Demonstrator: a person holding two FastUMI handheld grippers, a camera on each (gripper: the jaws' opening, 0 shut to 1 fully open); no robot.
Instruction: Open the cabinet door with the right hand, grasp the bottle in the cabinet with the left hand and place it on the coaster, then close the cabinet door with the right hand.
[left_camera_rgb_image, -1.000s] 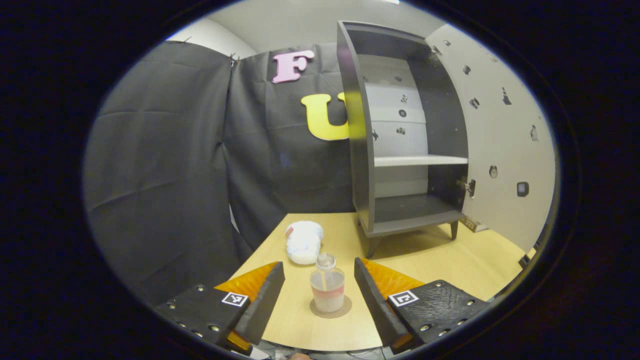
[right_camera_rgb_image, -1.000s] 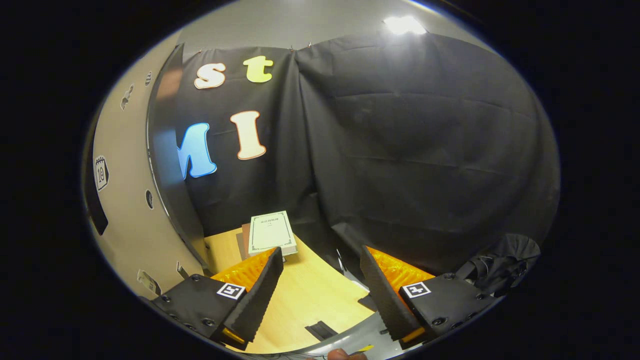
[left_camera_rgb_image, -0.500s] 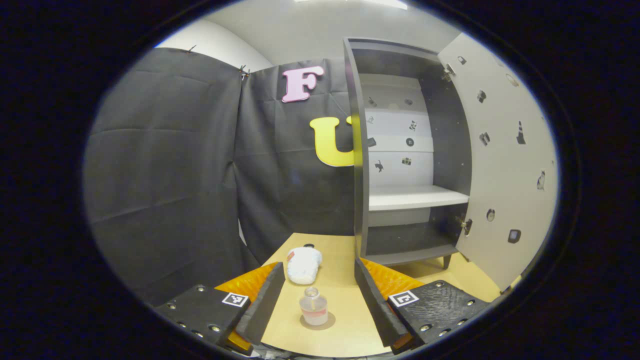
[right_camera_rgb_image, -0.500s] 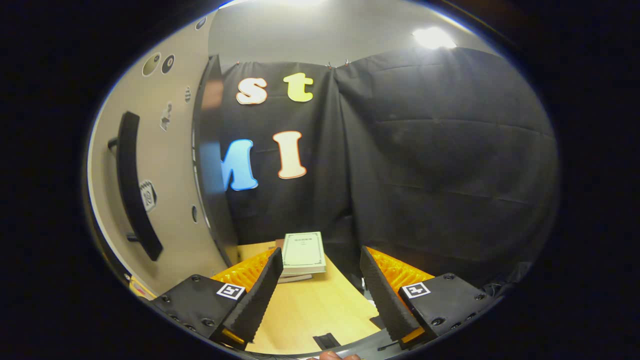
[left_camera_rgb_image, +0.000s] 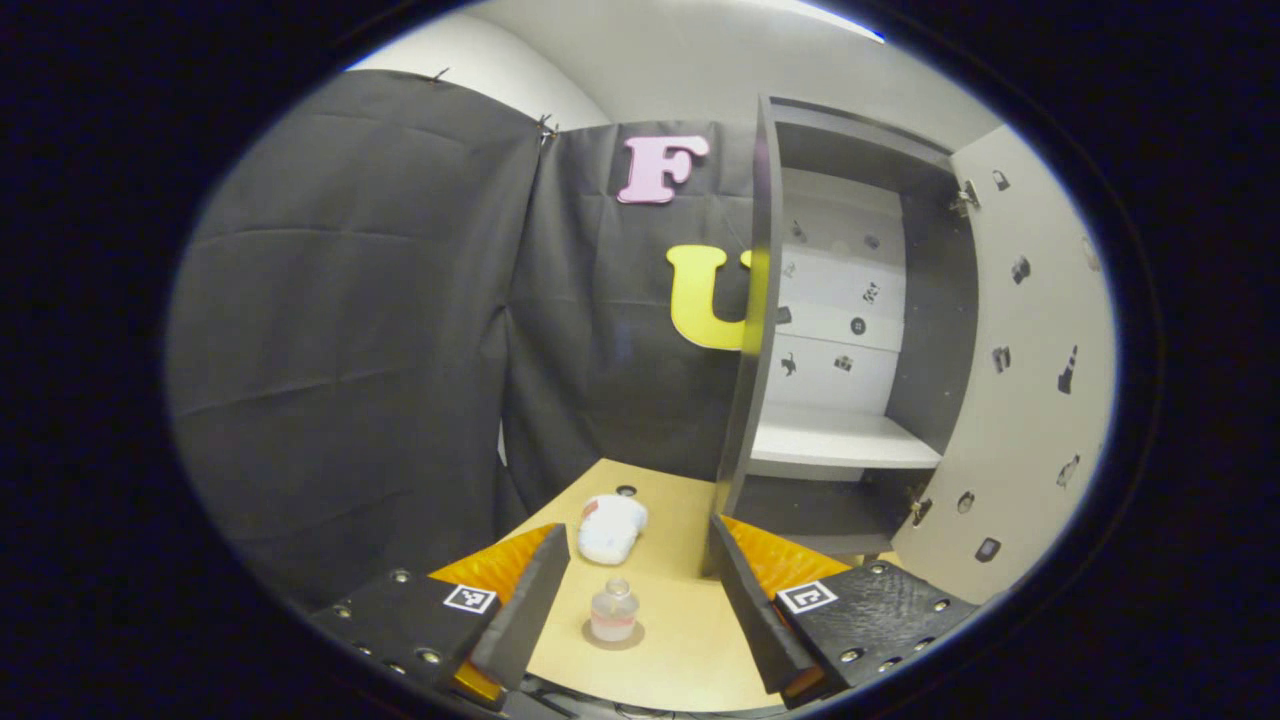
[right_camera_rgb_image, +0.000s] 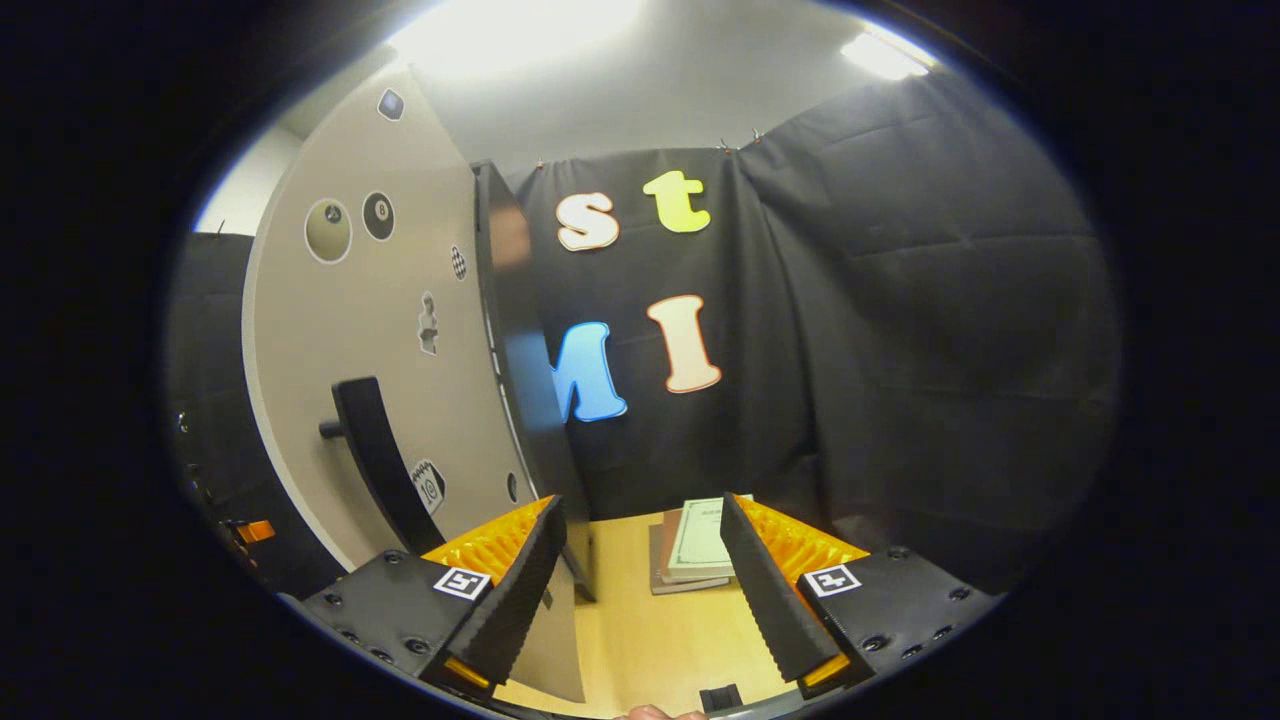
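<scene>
- Cabinet (left_camera_rgb_image: 760, 330), dark grey, stands at the back of the wooden table (left_camera_rgb_image: 690, 650) with its pale door (left_camera_rgb_image: 1020, 400) swung open to the right; a white shelf (left_camera_rgb_image: 840, 445) crosses the inside and small stickers dot the back panel and the door's inner face.
- Seen from the right gripper view, the door's outer face (right_camera_rgb_image: 350, 330) carries a long dark handle (right_camera_rgb_image: 375, 460) and a few round stickers.
- Two stacked books (right_camera_rgb_image: 695, 545) lie on the table beyond the right gripper (right_camera_rgb_image: 640, 590), near the black cloth wall.
- That gripper hangs just beside the door's edge, its jaws spread wide with nothing between them.
- Left gripper (left_camera_rgb_image: 635, 600) hovers over the table's near end, jaws likewise spread apart and gripping nothing.
- White soft bundle (left_camera_rgb_image: 610, 527) lies on the table just behind the bottle.
- Small clear bottle (left_camera_rgb_image: 613, 612) stands upright on the round coaster (left_camera_rgb_image: 613, 635), out of the cabinet and framed between the left gripper's fingers (left_camera_rgb_image: 525, 610) without touching them.
</scene>
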